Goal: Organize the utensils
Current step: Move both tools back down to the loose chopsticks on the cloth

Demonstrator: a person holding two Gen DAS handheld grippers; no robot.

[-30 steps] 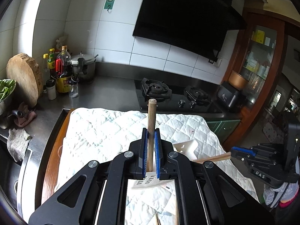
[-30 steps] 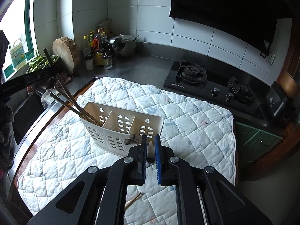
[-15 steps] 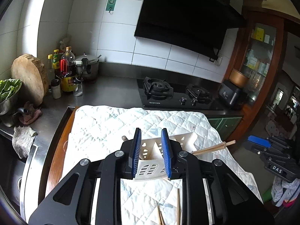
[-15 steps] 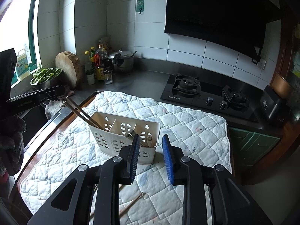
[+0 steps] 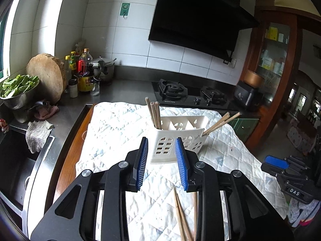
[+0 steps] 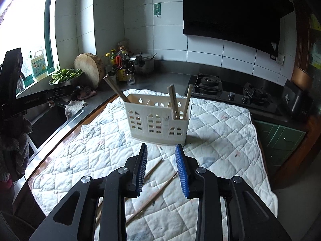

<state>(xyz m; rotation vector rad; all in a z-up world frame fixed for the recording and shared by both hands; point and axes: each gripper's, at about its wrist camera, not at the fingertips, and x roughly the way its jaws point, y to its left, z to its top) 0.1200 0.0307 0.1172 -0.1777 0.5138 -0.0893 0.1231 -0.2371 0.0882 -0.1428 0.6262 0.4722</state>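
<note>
Both grippers are hanging over the quilted mat (image 6: 216, 124) right now with nothing in them. The left gripper (image 5: 162, 161) is sitting with its blue pads spread wide, just in front of the white utensil caddy (image 5: 176, 140), and the right gripper (image 6: 161, 166) is spread the same way, a bit back from the caddy on its other long side.

The caddy is standing upright on the mat, roughly mid-mat, with the gas stove (image 6: 230, 92) behind it on the steel counter. From the right wrist view, three wooden utensil handles (image 6: 174, 102) are poking up out of the caddy's right-end compartment, and a pair of chopsticks (image 6: 116, 89) is leaning out of the left-end one, angled toward the window. The middle compartment is looking empty as far as I can tell.

Loose chopsticks (image 6: 154, 192) are lying flat on the mat in front of the caddy, right under the right gripper's pads. The left wrist view is showing them too, a few sticks running back beneath the left gripper.

Off past the caddy's left end there's a round wooden chopping block (image 6: 90, 70) leaning on the wall, sauce bottles (image 6: 122, 64) and a pressure cooker (image 6: 143, 62) beside it, plus a metal bowl of greens (image 5: 17, 90) near the sink.
</note>
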